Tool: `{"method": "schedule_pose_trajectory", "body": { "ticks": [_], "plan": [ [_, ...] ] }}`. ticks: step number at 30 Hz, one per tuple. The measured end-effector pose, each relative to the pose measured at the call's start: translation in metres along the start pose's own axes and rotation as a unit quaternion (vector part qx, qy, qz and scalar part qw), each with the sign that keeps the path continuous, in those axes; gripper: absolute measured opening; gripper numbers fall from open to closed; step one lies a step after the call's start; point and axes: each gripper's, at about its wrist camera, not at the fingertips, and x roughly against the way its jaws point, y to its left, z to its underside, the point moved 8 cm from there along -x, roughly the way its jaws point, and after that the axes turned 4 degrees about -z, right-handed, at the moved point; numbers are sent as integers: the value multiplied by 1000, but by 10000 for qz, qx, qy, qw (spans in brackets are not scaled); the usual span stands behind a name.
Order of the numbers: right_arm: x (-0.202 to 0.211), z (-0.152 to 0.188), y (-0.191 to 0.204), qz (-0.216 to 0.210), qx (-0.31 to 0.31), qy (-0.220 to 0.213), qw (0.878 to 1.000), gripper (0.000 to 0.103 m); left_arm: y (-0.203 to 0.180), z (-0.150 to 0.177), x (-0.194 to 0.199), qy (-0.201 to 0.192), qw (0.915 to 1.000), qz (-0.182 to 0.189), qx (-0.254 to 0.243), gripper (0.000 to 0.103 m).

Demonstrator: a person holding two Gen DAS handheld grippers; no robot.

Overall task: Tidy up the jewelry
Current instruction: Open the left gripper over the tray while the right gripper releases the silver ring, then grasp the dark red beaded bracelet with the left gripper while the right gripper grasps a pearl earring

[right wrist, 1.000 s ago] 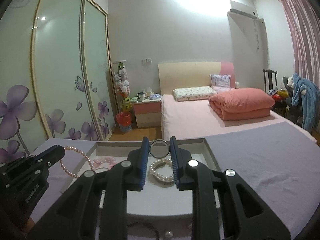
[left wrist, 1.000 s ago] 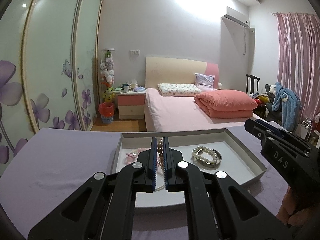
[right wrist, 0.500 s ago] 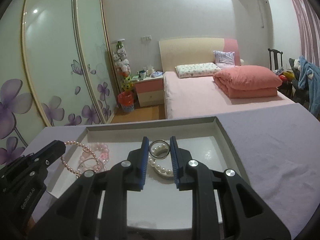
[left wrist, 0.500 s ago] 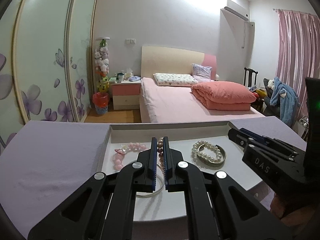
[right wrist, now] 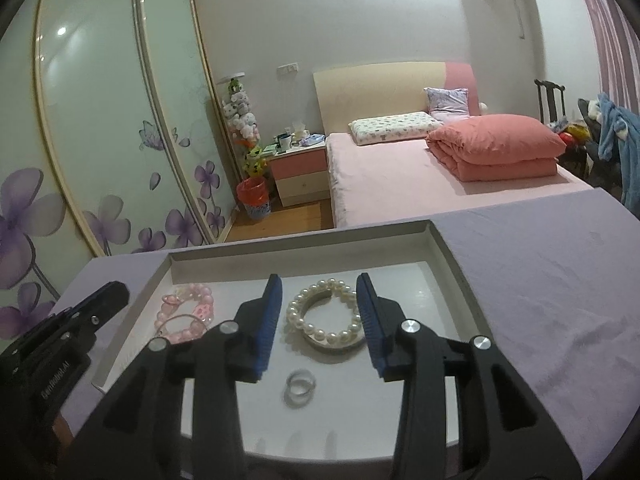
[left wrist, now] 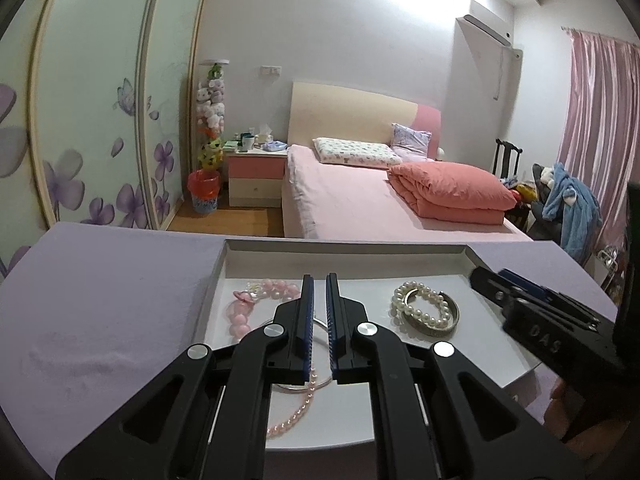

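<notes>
Broadly, a purple tabletop (right wrist: 540, 264) carries a shallow white tray (right wrist: 452, 268), and all the jewelry visible lies inside it. At the tray's left sit pink beads (left wrist: 256, 304), with a thin bangle (left wrist: 318, 330) and a pearl strand (left wrist: 294, 412) trailing toward the near edge; at the right a pearl bracelet (right wrist: 324, 312) rests on a metal cuff (left wrist: 438, 326). Nearest of all lie two small rings (right wrist: 299, 386) on the tray floor. The left gripper (left wrist: 318, 292) is nearly closed, its jaws set over the strand and bangle with only a narrow gap, and whether it pinches anything cannot be told. The right gripper (right wrist: 319, 292) is spread wide and empty, its jaws flanking the bracelet and the rings lying below the gap. The placing step looks nearly finished, so a clean exit matters: each gripper should rise straight up before drawing back, so no pad drags a strand or flicks the rings. The tray's low walls are the edges to mind, chiefly the near rim. Bare tray floor between the two clusters, and wide cloth to the right, give room to move.
</notes>
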Motion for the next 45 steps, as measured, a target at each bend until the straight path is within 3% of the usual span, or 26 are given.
{"method": "schedule_pose_trajectory", "body": {
  "ticks": [11,16,25,30,37,41,45],
  "plan": [
    [34,12,-19,82,-54,77,9999,38,12,8,24,121,9999,21,118,9],
    [54,30,-32,96,-75,309,9994,38,14,32,40,390,9991,136,35,20],
    [57,89,-44,163,51,1309,9912,37,3,78,53,1018,9937,430,-211,38],
    [50,99,-35,206,308,1536,9874,37,0,89,59,1124,9914,566,-358,52],
    [33,100,-34,445,572,1755,9818,37,-17,99,66,1198,9875,812,-630,59],
    [31,99,-33,610,799,1786,9788,18,-28,104,68,1260,9845,949,-769,64],
    [37,102,-35,596,800,1781,9789,16,-44,112,69,1353,9800,1119,-938,67]
  ]
}}
